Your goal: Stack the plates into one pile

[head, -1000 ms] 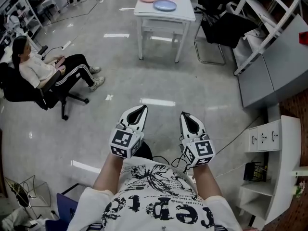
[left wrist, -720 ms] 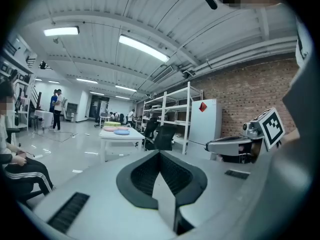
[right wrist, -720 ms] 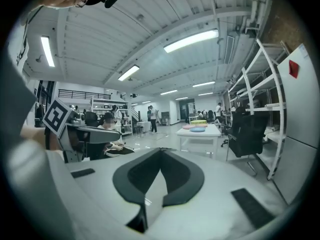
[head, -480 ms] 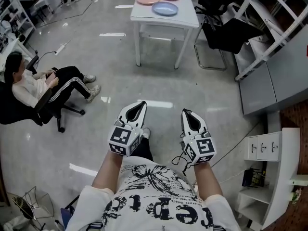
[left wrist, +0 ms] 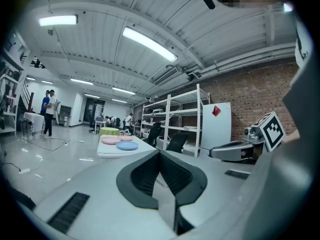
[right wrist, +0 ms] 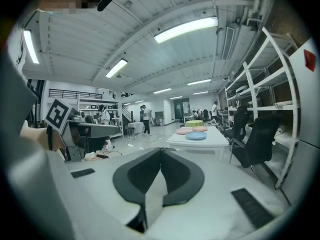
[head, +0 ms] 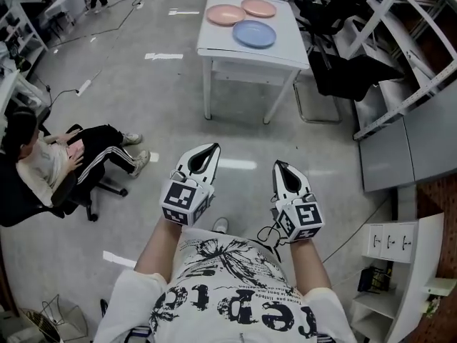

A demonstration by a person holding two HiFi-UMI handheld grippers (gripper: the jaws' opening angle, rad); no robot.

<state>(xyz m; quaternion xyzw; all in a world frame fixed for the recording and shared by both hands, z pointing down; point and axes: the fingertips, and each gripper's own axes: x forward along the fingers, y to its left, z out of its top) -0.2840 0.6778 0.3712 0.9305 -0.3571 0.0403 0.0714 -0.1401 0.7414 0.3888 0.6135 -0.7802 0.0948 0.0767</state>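
Across the grey floor [head: 143, 106] of a big workroom, the white counter [head: 285, 45] stands well ahead of the person who holds the tools. White shelf frames [head: 410, 84] run along the right side of the room, and a black chair [head: 350, 73] sits just beside the counter's right edge. Far to the left, a seated person [head: 43, 166] rests on an office chair, well apart from the counter.

Low in the head view, the left hand-held gripper [head: 212, 147] and the right hand-held gripper [head: 277, 164] are held side by side over the floor. Both point toward the counter and are far short of it. Each one's own view shows its dark jaws pressed together with nothing between them, so both are closed and empty. A marker cube [head: 181, 204] sits on the back of the left one.

The three plates lie flat and separate on the counter top, close together and not stacked. A pink plate [head: 226, 14] lies toward the far left corner. A second pink plate [head: 258, 8] sits just beside it along the far edge. The blue plate [head: 254, 33] lies nearer the middle, just in front of the two pink ones.
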